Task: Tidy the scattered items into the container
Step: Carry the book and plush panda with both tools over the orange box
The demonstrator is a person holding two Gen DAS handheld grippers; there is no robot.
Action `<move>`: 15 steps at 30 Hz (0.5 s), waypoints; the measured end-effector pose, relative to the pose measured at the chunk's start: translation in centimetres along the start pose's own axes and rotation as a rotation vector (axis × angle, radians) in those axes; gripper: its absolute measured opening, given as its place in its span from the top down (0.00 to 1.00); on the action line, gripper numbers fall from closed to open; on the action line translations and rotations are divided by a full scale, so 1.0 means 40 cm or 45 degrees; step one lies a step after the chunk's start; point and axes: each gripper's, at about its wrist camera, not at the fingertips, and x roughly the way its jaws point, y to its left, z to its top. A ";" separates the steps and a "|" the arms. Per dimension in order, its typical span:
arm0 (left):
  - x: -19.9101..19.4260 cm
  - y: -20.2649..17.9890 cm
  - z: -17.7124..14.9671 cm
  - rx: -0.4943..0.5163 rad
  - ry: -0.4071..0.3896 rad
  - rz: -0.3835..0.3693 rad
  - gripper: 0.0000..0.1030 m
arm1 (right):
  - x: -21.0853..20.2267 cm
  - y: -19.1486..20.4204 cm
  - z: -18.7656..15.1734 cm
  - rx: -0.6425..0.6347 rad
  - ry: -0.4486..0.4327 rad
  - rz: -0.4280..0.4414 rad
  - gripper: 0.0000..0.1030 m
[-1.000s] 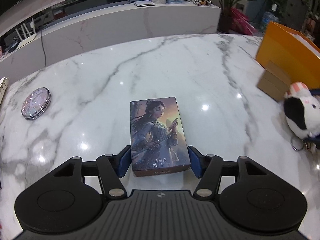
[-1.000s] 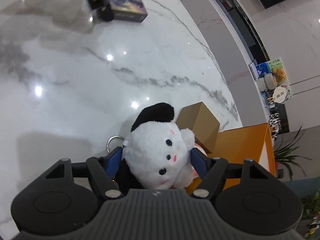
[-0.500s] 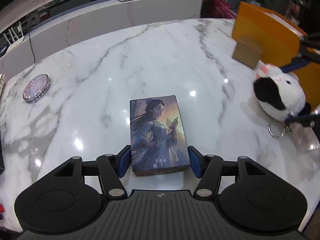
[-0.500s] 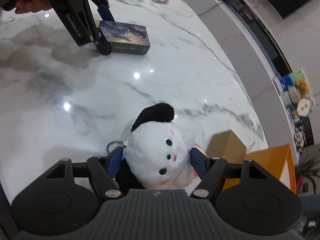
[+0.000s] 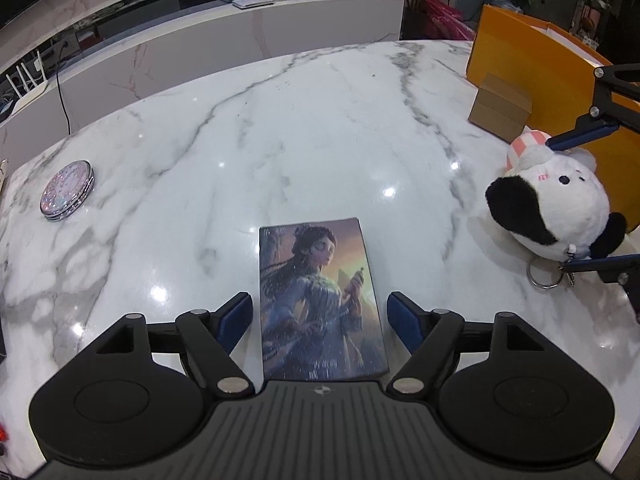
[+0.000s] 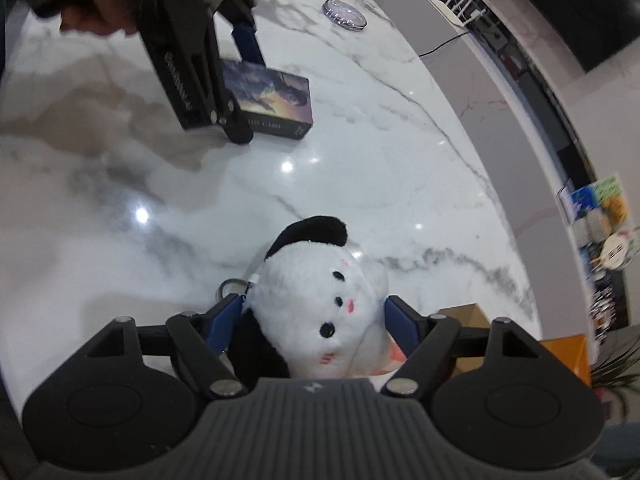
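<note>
A flat card box with a painted woman on its lid [image 5: 320,300] lies on the marble table [image 5: 280,152]. My left gripper [image 5: 320,316] is open around its near end, a small gap at each side. The box also shows in the right wrist view [image 6: 276,100], with the left gripper [image 6: 240,80] over it. My right gripper [image 6: 316,328] is shut on a white and black plush toy with a key ring [image 6: 320,300], held above the table. The plush also shows in the left wrist view [image 5: 548,204]. The orange container [image 5: 532,64] stands at the far right.
A small brown cardboard box [image 5: 500,108] sits against the orange container. A round glittery compact [image 5: 66,190] lies at the far left of the table; it also shows in the right wrist view [image 6: 344,14]. A white counter [image 5: 240,36] runs behind the table.
My left gripper has slid forward along the card box and its jaws stand wider. My right gripper has swung with the plush, away from the orange container.
</note>
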 end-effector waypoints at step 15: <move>-0.010 -0.004 0.006 0.041 0.007 -0.040 0.34 | 0.021 -0.005 0.008 -0.027 0.002 -0.063 0.25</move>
